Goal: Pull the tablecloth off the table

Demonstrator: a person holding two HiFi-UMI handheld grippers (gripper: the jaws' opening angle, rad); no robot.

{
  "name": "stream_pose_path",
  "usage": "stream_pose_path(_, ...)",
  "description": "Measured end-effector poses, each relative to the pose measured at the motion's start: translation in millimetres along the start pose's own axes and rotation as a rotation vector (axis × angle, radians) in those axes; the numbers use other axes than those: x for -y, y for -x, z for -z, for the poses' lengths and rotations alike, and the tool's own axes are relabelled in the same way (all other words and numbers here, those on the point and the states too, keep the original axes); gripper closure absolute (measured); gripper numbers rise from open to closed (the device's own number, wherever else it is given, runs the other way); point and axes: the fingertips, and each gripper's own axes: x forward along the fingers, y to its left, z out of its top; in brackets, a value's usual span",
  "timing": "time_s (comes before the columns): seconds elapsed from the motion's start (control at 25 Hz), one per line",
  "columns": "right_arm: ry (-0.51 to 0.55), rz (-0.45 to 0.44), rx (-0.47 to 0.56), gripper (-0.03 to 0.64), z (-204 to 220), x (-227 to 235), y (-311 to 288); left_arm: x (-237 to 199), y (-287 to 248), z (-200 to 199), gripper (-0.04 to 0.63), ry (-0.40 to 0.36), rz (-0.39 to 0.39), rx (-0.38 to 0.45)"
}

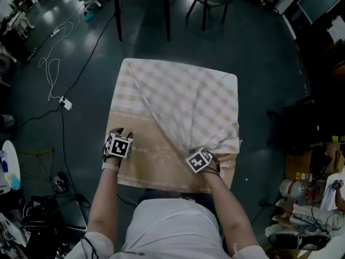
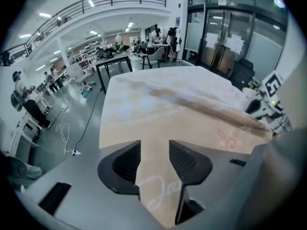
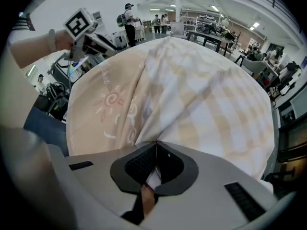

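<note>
Checked cream-and-white tablecloth (image 1: 188, 99) lies mostly over the far and right part of a beige printed under-layer (image 1: 156, 158). It is gathered into a ridge that runs diagonally from the far-left corner to the near-right edge. That ridge ends in the right hand-held gripper (image 3: 156, 150), whose jaws are closed tight on a pinch of the fabric close to the person's body. Nearly all the cloth therefore lies ahead of this grip, so the pull probably has to come back along the ridge, toward the person and off the near-right side.

The left hand-held gripper (image 2: 154, 162) hangs over the uncovered beige layer at the near left with its jaws apart, gripping nothing. The checked fabric's nearest fold lies to its right, between the two hands. The right hand is thus the one placed to do the pulling.
</note>
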Motion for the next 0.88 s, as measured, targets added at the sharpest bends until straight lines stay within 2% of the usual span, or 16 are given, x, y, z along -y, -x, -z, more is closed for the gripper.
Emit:
stream_pose_path(0.08, -0.005, -0.003, -0.011, 0.59, 5.0, -8.4, 0.0, -5.3, -14.9, -2.3, 0.424, -0.003, -0.011, -0.007)
stream_pose_path(0.24, -0.029, -0.03, -0.023, 0.59, 17.7, -19.5, 1.9, 10.4, -39.3, 3.8, 0.425, 0.006, 0.047, -0.023)
stream_pose_path(0.44, -0.061, -0.063, -0.019, 0.591, 35.2, -26.2, 7.6, 31.0, -38.0, 9.7, 0.458, 0.078, 0.044, 0.037)
stream_pose_path(0.64, -0.046, -0.083, -0.022, 0.589, 41.1, -36.9, 7.5, 48.9, -30.6, 25.0, 0.565, -0.002, 0.021, -0.004)
stream_pose_path(0.76, -0.006, -0.083, -0.028, 0.589, 45.7, -42.3, 8.2, 62.7, -24.4, 36.0, 0.577, -0.042, 0.025, -0.028)
stream_pose_path(0.88, 0.012, -0.073, -0.013, 0.589, 48.5, -42.6, 9.4, 82.9, -17.7, 46.3, 0.577, -0.027, 0.089, -0.017)
